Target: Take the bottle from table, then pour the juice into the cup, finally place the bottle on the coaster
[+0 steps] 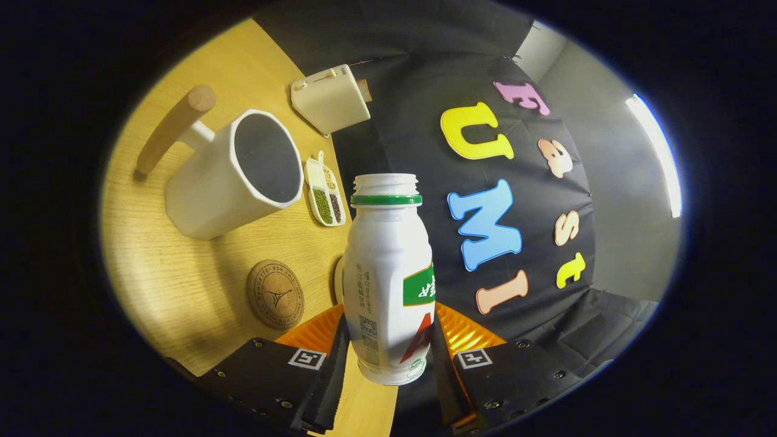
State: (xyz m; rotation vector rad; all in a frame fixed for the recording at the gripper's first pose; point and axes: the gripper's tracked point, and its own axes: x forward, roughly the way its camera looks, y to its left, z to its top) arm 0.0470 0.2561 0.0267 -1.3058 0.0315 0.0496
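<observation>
Wooden table (182, 285) tilted in view. White cup (234, 176) lying far left of the fingers, mouth toward them. Uncapped bottle (388, 279) clamped between both fingers of gripper (388, 358), long axis pointing ahead. Coaster (275, 294) near left, below cup.

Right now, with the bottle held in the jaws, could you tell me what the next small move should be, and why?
Probably carry the bottle over toward the cup. The gripper has its jaws pressed on both sides of the bottle, which is uncapped, and the cup's open mouth lies off to one side, not under the bottle's neck.
</observation>
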